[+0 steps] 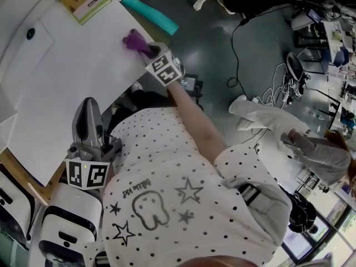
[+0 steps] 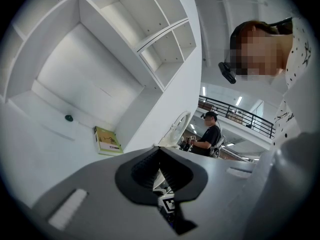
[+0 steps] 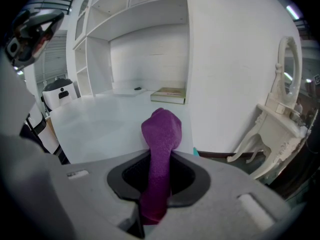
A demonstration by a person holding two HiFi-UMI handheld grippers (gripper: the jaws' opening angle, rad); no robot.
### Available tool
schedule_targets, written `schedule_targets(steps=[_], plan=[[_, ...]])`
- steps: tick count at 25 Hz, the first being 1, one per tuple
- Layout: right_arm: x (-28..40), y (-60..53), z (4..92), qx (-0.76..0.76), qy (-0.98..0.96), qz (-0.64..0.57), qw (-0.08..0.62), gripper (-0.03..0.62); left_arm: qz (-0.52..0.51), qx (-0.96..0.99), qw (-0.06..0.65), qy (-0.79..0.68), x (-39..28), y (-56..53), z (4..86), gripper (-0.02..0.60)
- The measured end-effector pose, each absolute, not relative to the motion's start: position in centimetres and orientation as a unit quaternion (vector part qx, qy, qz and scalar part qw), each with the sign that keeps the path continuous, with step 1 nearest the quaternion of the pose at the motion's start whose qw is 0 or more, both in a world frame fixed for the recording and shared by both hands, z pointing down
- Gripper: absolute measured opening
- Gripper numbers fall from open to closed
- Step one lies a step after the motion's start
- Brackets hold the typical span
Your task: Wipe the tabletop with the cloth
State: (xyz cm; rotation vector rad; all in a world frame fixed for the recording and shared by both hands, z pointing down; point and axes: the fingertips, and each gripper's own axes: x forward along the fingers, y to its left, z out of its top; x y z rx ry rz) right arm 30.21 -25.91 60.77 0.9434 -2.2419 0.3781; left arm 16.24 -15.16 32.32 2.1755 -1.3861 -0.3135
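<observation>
Holding the cloth (image 3: 161, 131): right gripper (image 1: 146, 48), jaws pinched tight on the purple fabric.
Cloth end: bunched just beyond the jaw tips.
Tabletop (image 1: 67, 88): white, spreading out ahead of those jaws.
Left gripper (image 2: 159, 153): jaws closed together, nothing between them.

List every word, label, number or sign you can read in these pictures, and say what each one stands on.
"Bubble kid", as best it can be made out: on the polka-dot shirt, above a tooth drawing.
Green book: the cover print is too small to read.
Marker cubes: black-and-white square patterns only, no letters or numbers.
Nothing else is legible.
</observation>
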Motion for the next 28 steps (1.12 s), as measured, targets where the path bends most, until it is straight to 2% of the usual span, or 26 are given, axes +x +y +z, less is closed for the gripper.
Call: schedule_targets(steps=[28], plan=[[32.5,-27.2,60.5,0.385,-0.85,0.143,0.332,0.071,-0.119,0.803,0.264,-0.521,16.0,-15.1,32.1,-0.005]])
